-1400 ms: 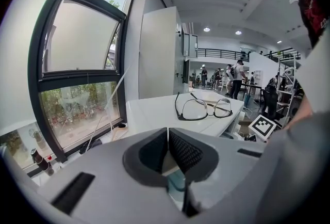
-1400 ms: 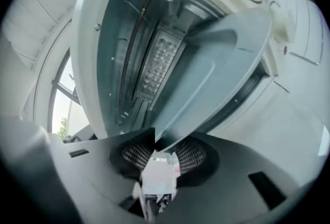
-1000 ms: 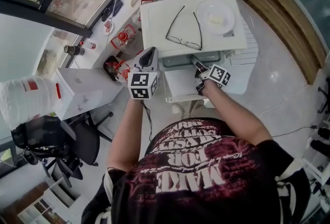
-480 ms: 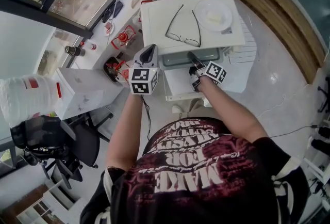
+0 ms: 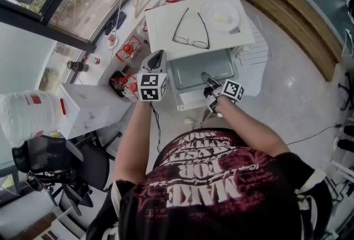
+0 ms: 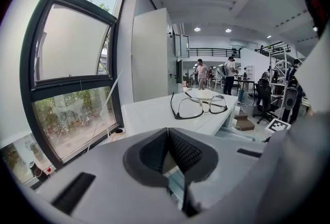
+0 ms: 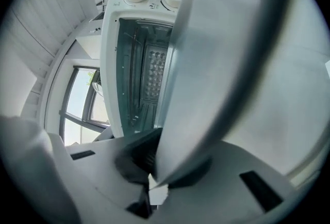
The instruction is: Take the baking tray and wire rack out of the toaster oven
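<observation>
Beside the big window, a white boxy toaster oven [image 5: 166, 26] stands open. The right gripper [image 5: 206, 76], jaws just closing, pinches the grey metal baking tray [image 5: 199, 67] by its rim, partway out, to draw it free. The left gripper [image 5: 158, 61] waits clenched and empty. The wire rack is probably still inside.

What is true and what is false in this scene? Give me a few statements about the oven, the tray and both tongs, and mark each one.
1. The right tongs grip the edge of the baking tray. True; their jaws have just closed on it.
2. The tray sits fully inside the toaster oven. False: much of it sticks out of the open front.
3. A pair of glasses lies on top of the oven. True.
4. The left tongs hold the wire rack. False: they are shut on nothing, off to the oven's side.
5. A white plate sits on the oven top beside the glasses. True.
</observation>
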A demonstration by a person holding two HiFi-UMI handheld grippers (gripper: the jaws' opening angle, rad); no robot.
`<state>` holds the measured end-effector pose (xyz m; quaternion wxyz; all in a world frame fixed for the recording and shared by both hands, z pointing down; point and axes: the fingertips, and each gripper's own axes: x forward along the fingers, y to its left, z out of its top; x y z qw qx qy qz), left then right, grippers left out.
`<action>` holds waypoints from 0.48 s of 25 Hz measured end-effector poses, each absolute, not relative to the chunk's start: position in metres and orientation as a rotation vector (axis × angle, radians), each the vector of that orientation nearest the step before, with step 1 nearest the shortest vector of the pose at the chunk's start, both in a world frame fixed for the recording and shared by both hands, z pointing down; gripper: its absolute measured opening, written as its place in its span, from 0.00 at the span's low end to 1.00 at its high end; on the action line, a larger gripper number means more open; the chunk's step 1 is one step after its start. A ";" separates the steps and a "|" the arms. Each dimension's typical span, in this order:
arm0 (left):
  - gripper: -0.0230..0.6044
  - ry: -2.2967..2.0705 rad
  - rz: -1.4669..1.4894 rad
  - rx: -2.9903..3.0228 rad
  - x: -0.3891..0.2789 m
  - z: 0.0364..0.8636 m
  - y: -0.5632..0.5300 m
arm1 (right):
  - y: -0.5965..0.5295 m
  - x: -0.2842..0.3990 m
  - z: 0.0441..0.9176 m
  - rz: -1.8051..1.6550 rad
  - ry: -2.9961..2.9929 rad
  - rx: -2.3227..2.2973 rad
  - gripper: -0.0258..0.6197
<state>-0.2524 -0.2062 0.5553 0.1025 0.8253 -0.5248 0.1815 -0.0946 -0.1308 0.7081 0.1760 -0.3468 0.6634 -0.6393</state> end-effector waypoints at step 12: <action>0.05 -1.515 0.585 2.533 -0.254 0.553 -0.201 | -0.065 -0.076 0.702 -1.847 1.881 -1.055 0.06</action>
